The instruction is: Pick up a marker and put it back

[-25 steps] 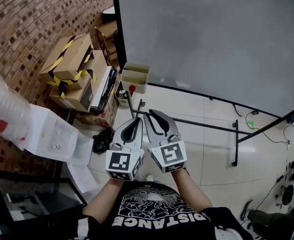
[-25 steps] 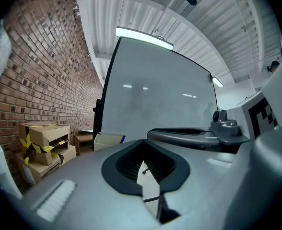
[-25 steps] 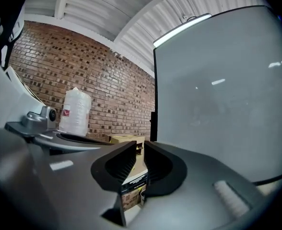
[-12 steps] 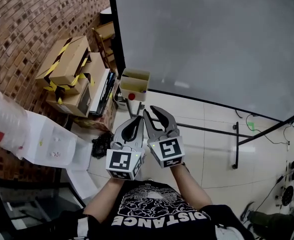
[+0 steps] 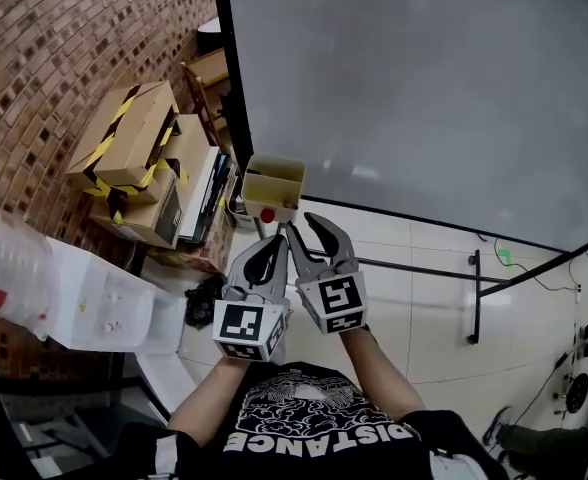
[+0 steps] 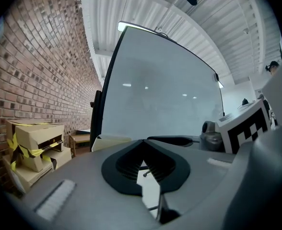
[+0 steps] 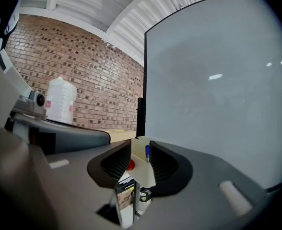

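**Right jaws parting in front of the marker box**

Holds both grippers up side by side, close together, before a large whiteboard [image 5: 424,88] in a black frame. Points the right gripper [image 5: 302,224] at a cream cardboard box [image 5: 274,180] fixed at the whiteboard's lower left corner, near it but not touching. Spreads that gripper's fingers, opening at this moment, with the pads clear of everything and nothing pinched. Looks through the gap, in the right gripper view, onto the box and a blue marker [image 7: 146,152] standing upright in it. Shows also a red round thing [image 7: 131,165] just below the box. Carries the left gripper [image 5: 274,240] just beside the right one, fingers pressed together at the tips and empty. Stands by a brick wall [image 5: 54,48], with taped cardboard cartons [image 5: 124,148] stacked against it at the left, well apart from the grippers.
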`<state>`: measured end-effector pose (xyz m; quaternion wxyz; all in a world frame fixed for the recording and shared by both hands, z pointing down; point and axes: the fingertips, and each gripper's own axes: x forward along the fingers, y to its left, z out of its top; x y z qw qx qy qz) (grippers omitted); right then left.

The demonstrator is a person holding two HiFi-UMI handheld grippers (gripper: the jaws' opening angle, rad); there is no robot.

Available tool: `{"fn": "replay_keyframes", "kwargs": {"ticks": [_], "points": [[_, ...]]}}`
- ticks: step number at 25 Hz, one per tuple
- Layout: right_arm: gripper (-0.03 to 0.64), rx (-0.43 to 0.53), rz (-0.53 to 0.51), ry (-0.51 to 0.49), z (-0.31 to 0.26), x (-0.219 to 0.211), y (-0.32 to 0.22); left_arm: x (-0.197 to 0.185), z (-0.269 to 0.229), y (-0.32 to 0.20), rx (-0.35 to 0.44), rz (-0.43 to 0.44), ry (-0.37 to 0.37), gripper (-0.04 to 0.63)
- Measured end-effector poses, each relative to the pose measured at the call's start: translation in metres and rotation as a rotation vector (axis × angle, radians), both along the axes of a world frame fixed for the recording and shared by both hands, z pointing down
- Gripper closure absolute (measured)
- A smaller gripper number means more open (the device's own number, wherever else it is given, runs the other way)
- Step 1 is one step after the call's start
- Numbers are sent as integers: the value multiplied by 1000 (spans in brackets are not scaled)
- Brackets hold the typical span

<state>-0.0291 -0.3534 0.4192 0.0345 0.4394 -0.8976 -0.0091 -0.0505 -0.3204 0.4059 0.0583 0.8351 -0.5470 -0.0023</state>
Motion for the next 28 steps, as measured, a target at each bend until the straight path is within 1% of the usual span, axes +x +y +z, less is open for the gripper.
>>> {"fn": "replay_keyframes", "kwargs": {"ticks": [4, 13, 16, 20, 28], "points": [[506, -7, 6, -4, 4, -3, -15, -4, 7, -13, -4, 5, -10, 589], [508, -20, 9, 9, 14, -10, -37, -10, 10, -33, -16, 10, -4, 589], [522, -24, 23, 34, 18, -9, -41, -10, 10, -37, -15, 17, -4, 589], [577, -20, 44, 57, 21, -6, -44, -9, 10, -41, -14, 25, -4, 589], [580, 2, 43, 74, 19, -8, -45, -9, 14, -47, -16, 36, -2, 589]]}}
